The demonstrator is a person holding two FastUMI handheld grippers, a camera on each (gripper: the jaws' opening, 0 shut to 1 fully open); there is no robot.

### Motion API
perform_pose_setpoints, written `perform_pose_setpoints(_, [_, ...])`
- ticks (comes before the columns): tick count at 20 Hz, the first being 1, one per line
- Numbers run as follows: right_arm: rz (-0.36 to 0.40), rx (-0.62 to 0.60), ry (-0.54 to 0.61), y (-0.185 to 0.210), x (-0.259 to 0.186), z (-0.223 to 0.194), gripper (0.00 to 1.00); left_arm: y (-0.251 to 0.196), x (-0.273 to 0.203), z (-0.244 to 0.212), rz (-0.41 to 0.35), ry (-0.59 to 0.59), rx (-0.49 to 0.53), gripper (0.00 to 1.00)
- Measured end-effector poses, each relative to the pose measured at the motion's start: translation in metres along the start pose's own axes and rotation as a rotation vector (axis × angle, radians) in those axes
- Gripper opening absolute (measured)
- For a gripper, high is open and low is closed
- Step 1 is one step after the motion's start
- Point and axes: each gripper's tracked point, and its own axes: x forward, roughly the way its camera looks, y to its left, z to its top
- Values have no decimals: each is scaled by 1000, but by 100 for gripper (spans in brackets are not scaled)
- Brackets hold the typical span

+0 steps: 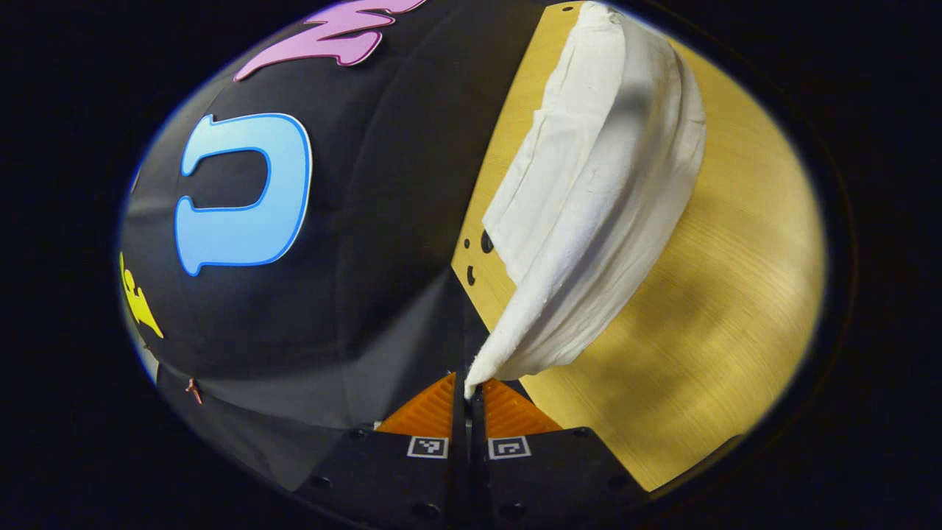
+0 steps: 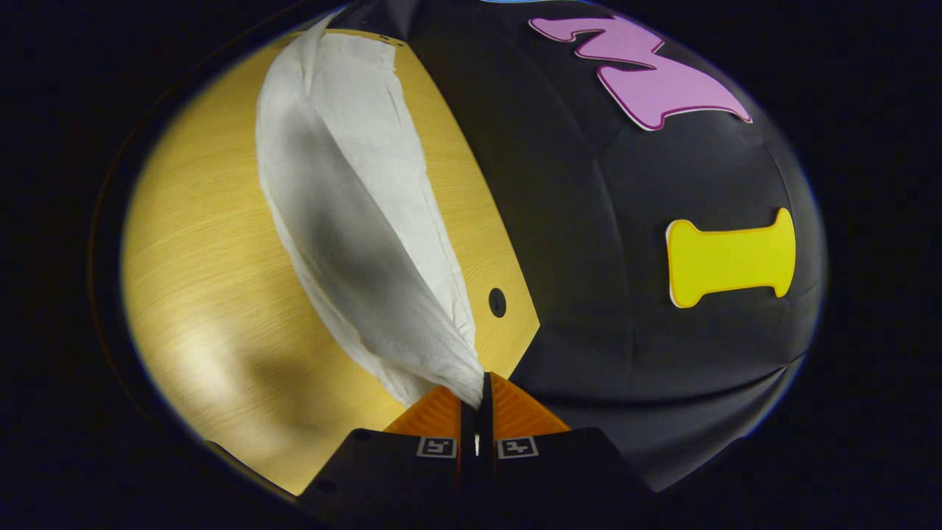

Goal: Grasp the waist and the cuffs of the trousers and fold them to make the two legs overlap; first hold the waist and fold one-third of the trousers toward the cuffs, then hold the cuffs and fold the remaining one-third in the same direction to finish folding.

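White trousers (image 1: 596, 199) hang in a long fold over the wooden table (image 1: 721, 309). In the left gripper view my left gripper (image 1: 468, 389) is shut on one end of the cloth, which rises from the fingertips and drapes away across the table. In the right gripper view my right gripper (image 2: 480, 390) is shut on the other end of the trousers (image 2: 360, 243), whose cloth narrows to a point at the fingers. The lifted cloth sags between the two ends and casts a shadow on the table (image 2: 213, 294). Which end is the waist I cannot tell.
The table's far edge runs along the black booth wall (image 1: 383, 221). Small round holes (image 1: 486, 241) sit near a table corner, and one hole (image 2: 497, 302) lies near the table's edge in the right gripper view. Bare wood lies beside the trousers.
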Motion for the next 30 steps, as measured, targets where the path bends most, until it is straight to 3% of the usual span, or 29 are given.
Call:
perform_pose_setpoints(4, [-82,109,0,-31,32,24,5,18,40,18,32,54,-146,6])
perform_pose_setpoints(5, [-81,149,9,-33,41,27,10,20,54,24,30,65,-186,6])
perform_pose_setpoints(6, [-89,153,18,-37,55,33,5,20,67,32,23,74,-219,6])
perform_pose_setpoints(7, [-99,156,15,-42,62,35,11,21,77,39,15,78,-240,5])
perform_pose_setpoints(8, [-94,170,23,-42,71,38,5,21,89,47,10,80,-252,5])
perform_pose_setpoints(12, [-75,273,78,-37,103,32,5,13,137,72,-30,105,-366,6])
perform_pose_setpoints(16, [-28,464,128,-36,100,28,5,-9,165,95,-83,109,-506,6])
perform_pose_setpoints(18, [-21,523,142,-37,100,24,5,-18,169,97,-90,116,-536,6])
perform_pose_setpoints(20, [-9,568,157,-37,98,19,12,-30,169,99,-108,116,-584,4])
perform_pose_setpoints(22, [21,653,168,-34,97,15,35,-38,167,97,-125,121,-637,40])
perform_pose_setpoints(23, [36,717,164,-30,95,15,58,-35,162,93,-131,121,-662,59])
perform_pose_setpoints(24, [42,789,161,-28,93,16,72,-32,158,91,-128,118,-690,77])
perform_pose_setpoints(25, [39,866,154,-32,88,18,96,-27,156,86,-115,113,-716,95])
perform_pose_setpoints(30, [-43,1270,53,-56,64,17,98,13,112,74,-72,43,-885,95])
